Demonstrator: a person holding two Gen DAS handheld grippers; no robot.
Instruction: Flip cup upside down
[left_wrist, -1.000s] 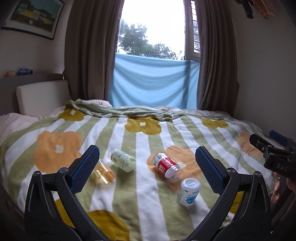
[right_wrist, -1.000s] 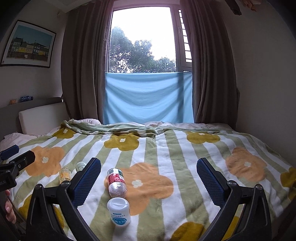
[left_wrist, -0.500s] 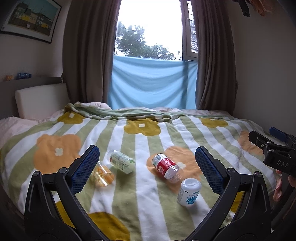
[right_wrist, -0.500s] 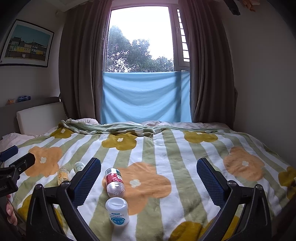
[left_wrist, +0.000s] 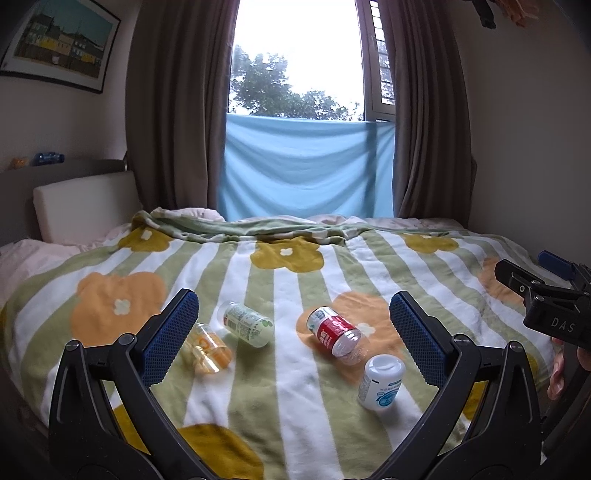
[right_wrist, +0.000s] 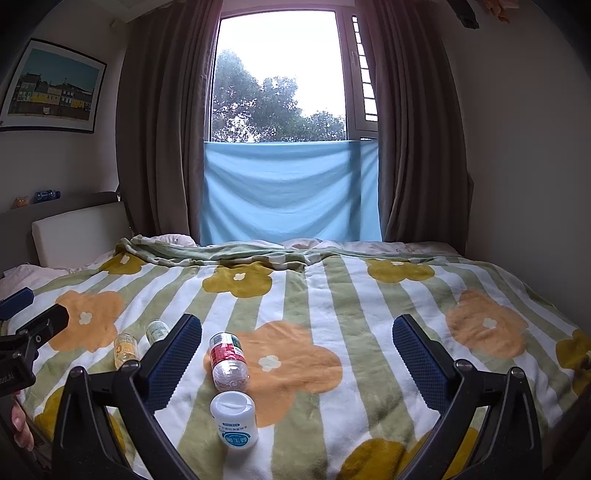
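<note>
On the soft floral blanket (left_wrist: 295, 387), four small bottles are lying loose; both the left gripper (left_wrist: 294, 332) and the right gripper (right_wrist: 297, 354) are hanging spread wide and empty. The clear orange cup (left_wrist: 208, 349) is likely to roll or sink when pinched.

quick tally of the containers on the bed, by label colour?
Orange label: 1
Green label: 1
Red label: 1
White with blue label: 1
Total: 4, all on the blanket, none held by either hand-held gripper.

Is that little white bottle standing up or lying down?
Standing. The white bottle rests on its base on the blanket, flat cap upward, while the red-labelled bottle behind lies on its side.
</note>
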